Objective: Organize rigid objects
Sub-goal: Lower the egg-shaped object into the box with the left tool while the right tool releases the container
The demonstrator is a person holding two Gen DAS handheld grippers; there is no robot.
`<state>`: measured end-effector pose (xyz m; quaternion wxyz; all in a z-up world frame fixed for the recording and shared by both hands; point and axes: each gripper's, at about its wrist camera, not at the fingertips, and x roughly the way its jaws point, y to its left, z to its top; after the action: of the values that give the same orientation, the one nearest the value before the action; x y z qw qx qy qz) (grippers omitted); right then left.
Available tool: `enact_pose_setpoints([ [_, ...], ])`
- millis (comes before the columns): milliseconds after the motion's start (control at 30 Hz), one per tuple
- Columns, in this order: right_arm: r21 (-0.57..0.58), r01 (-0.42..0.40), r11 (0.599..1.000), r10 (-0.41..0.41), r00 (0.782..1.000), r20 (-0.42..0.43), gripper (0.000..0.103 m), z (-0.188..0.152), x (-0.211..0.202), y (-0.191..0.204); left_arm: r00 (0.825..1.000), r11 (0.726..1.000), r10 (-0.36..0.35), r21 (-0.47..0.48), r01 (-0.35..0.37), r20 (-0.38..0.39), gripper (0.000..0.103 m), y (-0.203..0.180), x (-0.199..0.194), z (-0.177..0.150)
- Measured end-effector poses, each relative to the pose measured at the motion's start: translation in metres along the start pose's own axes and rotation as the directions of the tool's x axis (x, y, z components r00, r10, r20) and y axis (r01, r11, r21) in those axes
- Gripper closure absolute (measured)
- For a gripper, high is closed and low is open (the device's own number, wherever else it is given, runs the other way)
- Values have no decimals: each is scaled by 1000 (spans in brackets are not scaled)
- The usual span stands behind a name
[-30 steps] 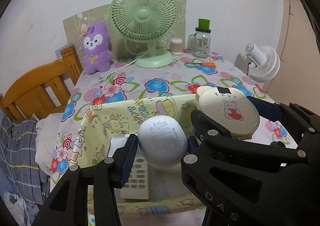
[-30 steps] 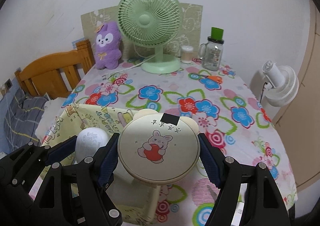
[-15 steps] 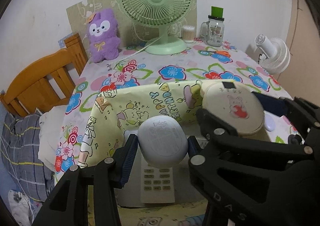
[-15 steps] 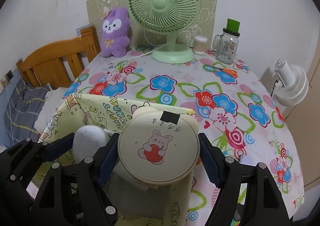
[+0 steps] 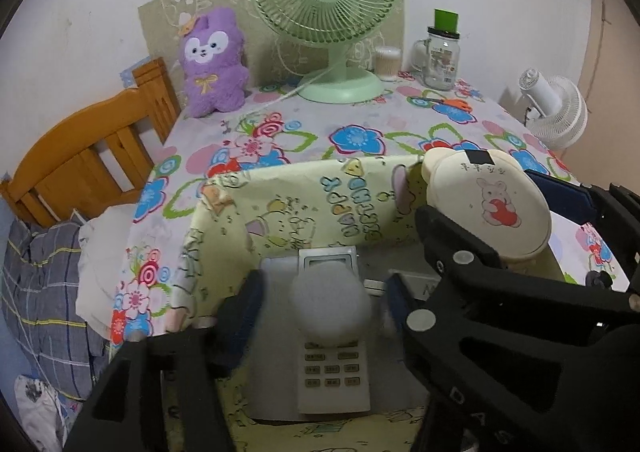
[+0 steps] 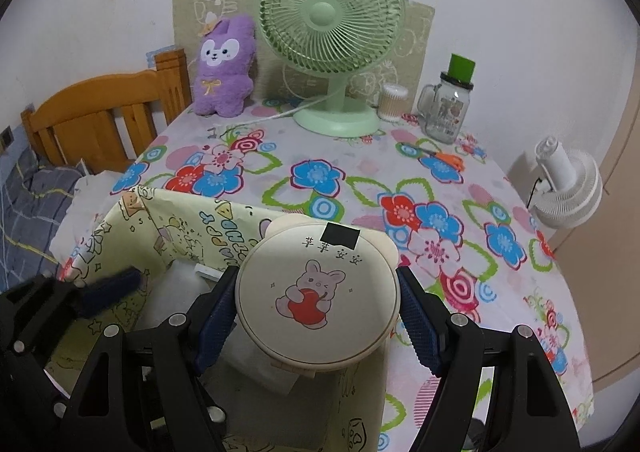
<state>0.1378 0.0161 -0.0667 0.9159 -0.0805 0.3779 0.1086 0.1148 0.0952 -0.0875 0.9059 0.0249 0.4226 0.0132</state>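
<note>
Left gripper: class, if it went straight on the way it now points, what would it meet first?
Probably the blurred white egg-shaped object between the left gripper's fingers, then the remote control lying in the yellow box; depth is unclear.

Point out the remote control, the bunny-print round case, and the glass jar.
remote control [image 5: 334, 376], left wrist view, keypad.
bunny-print round case [image 6: 316, 296], right wrist view, lid centre.
glass jar [image 6: 446, 111], right wrist view, body.

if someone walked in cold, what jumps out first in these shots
The round cream case with a bunny print, clamped in the right hand-held gripper over the yellow cartoon bin. Next, the blurred white oval thing between the left hand-held gripper's fingers, above a remote in the bin. Behind stand a green fan and a purple plush.
</note>
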Motion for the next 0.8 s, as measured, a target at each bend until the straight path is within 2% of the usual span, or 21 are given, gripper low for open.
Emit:
enact_pose_setpoints([
  [67, 0, -15, 1000, 15, 1000, 5, 25, 1, -1, 1, 1000, 1000, -7, -11, 7, 1, 28, 3, -2, 0],
  [133, 8, -35, 999, 35, 999, 7, 25, 2, -1, 3, 1000, 1000, -5, -20, 5, 3, 22, 5, -2, 0],
  [333, 37, -96, 995, 98, 994, -41, 25, 0, 10, 7, 1000, 1000, -21, -7, 21, -3, 17, 5, -3, -3],
  [533, 37, -108, 993, 110, 993, -40, 24, -5, 4, 7, 999, 999, -36, 7, 36, 1, 10, 2, -7, -8],
  [800, 29, -115, 993, 116, 992, -41, 21, -13, -7, 7, 999, 1000, -30, 7, 30, 11, 9, -1, -19, -17],
])
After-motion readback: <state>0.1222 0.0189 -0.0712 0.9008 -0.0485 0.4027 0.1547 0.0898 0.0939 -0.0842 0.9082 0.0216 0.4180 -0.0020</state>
